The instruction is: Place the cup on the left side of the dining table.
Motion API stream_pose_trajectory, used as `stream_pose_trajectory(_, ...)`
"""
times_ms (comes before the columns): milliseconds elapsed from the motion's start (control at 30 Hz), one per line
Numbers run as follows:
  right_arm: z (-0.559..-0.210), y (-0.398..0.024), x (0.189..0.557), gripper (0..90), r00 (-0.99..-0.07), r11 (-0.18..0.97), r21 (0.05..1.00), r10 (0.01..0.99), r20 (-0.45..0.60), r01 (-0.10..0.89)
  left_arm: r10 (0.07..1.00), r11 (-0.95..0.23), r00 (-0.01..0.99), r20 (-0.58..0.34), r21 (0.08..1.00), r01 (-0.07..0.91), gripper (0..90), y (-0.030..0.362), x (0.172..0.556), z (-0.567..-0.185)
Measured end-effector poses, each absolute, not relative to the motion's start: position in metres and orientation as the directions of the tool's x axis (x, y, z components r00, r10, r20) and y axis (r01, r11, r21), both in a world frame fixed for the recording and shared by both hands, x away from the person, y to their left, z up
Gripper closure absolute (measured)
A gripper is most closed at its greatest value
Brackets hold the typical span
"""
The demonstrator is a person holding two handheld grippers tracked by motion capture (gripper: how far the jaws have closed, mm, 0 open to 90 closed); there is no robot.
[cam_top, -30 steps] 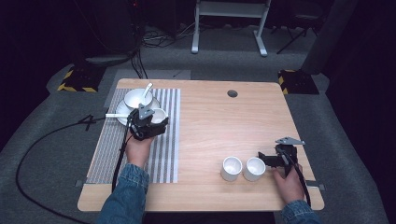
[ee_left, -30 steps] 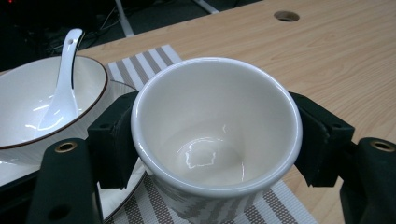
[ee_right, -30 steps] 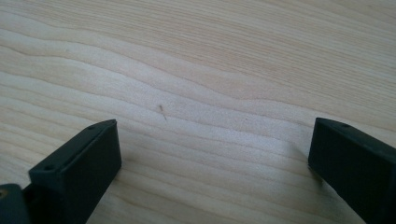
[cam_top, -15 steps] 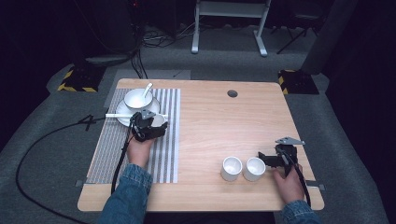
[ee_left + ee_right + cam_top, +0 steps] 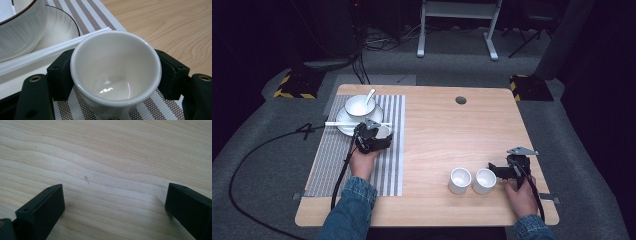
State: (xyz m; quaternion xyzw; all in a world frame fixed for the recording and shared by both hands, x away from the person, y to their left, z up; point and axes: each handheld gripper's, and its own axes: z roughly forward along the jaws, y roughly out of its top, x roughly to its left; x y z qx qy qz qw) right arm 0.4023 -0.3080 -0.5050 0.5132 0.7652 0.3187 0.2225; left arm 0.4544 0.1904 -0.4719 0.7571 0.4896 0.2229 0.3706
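High view: left gripper (image 5: pixel 379 139) grips a white cup (image 5: pixel 383 132) on the striped mat (image 5: pixel 337 165), just right of the plate (image 5: pixel 343 125) with bowl (image 5: pixel 359 105) and chopsticks (image 5: pixel 339 123); right gripper (image 5: pixel 496 170) sits just right of two cups (image 5: pixel 472 180), far from the plate. Left gripper view: jaws clamp the cup (image 5: pixel 116 72) on both sides, chopsticks (image 5: pixel 50 51) touching its far rim beside the plate (image 5: pixel 60 27). Right gripper view: right gripper (image 5: pixel 113 202) jaws spread wide, nothing between, over bare table (image 5: pixel 112 157).

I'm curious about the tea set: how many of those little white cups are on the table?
3. One cup sits on the striped mat, clamped in the left tongs. Two cups stand side by side on bare wood near the right tongs.
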Motion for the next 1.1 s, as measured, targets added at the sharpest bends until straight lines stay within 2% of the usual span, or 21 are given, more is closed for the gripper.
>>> stream_pose_trajectory(200,-0.505,-0.308,0.402,2.5,-0.374,0.271,0.716,0.927,-0.014,0.644,0.91,-0.233,0.414,-0.036,0.779,0.581,26.8,0.192,0.453,-0.472)
stream_pose_trajectory(367,-0.505,-0.308,0.402,2.5,-0.374,0.27,0.716,0.927,-0.014,0.643,0.907,-0.195,0.417,-0.054,0.825,0.531,22.3,0.193,0.447,-0.463)
stream_pose_trajectory(633,-0.505,-0.308,0.402,2.5,-0.374,0.27,0.716,0.927,-0.013,0.644,0.908,-0.198,0.417,-0.042,0.834,0.515,21.3,0.2,0.434,-0.448)
stream_pose_trajectory(1100,-0.505,-0.308,0.402,2.5,-0.375,0.271,0.716,0.927,-0.014,0.643,0.912,-0.22,0.41,0.009,0.854,0.472,21.6,0.219,0.385,-0.423)
